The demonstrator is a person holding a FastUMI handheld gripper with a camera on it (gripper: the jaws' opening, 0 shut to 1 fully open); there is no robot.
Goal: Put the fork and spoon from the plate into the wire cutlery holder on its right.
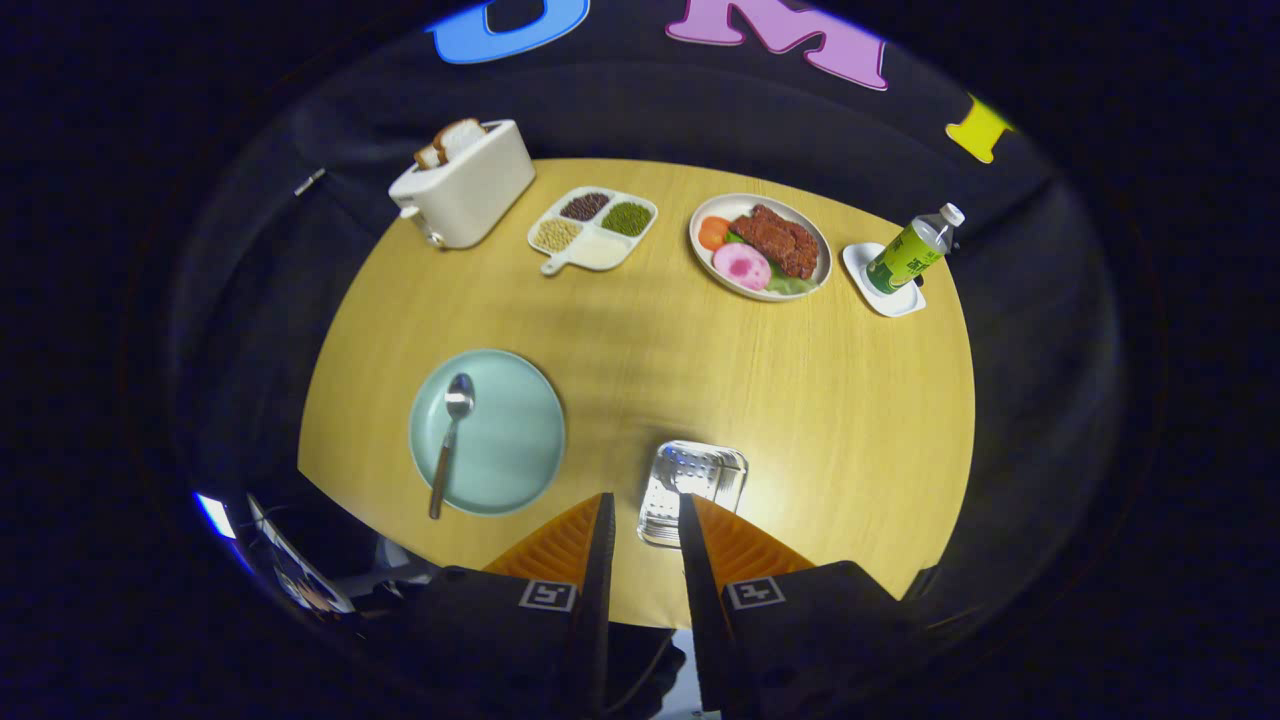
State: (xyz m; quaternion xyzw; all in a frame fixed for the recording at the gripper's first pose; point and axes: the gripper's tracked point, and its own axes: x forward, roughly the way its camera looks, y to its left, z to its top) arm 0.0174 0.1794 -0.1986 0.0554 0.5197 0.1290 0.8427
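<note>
A pale green plate (510, 455) lies on the round wooden table, beyond and to the left of my fingers. A metal spoon (450, 435) rests on its left half, bowl pointing away from me and handle reaching over the near rim. The wire cutlery holder (695, 485) stands to the plate's right; I look down into its mouth from above, and what it holds is not clear. My gripper (645, 500) hovers high over the table's near edge, open, with nothing between its fingers. The holder shows just ahead of the fingertips, partly in the gap.
Along the far side of the table (800, 400) stand a white toaster (465, 185) with bread, a divided dish (595, 230) of beans, a plate of food (760, 247) and a green bottle (912, 252) on a small white tray. Bare wood lies right of the holder.
</note>
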